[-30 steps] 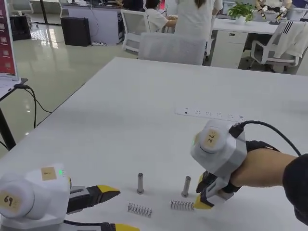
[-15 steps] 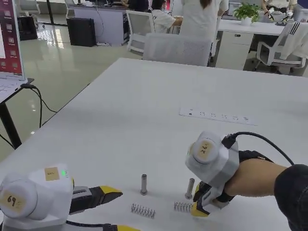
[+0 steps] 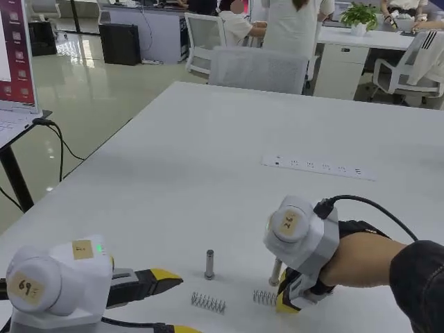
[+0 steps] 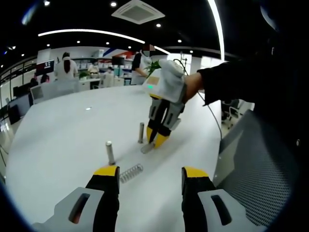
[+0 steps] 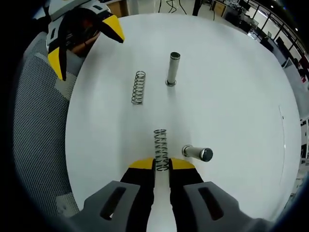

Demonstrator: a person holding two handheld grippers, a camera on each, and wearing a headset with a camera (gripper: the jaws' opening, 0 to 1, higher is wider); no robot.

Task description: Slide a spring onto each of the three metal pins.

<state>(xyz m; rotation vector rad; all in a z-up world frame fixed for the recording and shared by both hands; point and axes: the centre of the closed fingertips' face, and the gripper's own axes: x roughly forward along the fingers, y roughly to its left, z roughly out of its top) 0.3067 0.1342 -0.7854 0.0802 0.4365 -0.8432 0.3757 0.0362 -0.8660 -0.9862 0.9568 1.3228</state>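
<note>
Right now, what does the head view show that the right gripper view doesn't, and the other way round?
Head view: a laptop and the hand holding the right gripper. Right gripper view: its jaws pinching the near spring's end, plus a mesh chair. Both: that spring, the loose spring, two metal pins, the left gripper.

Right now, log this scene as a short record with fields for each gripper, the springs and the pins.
left gripper: open, holding nothing
right gripper: shut on one end of the gripped spring, which lies on the table
loose spring: flat on the table, untouched
pins in view: two, both upright and bare; near pin beside the right gripper, far pin by the loose spring
springs on pins: none
</note>
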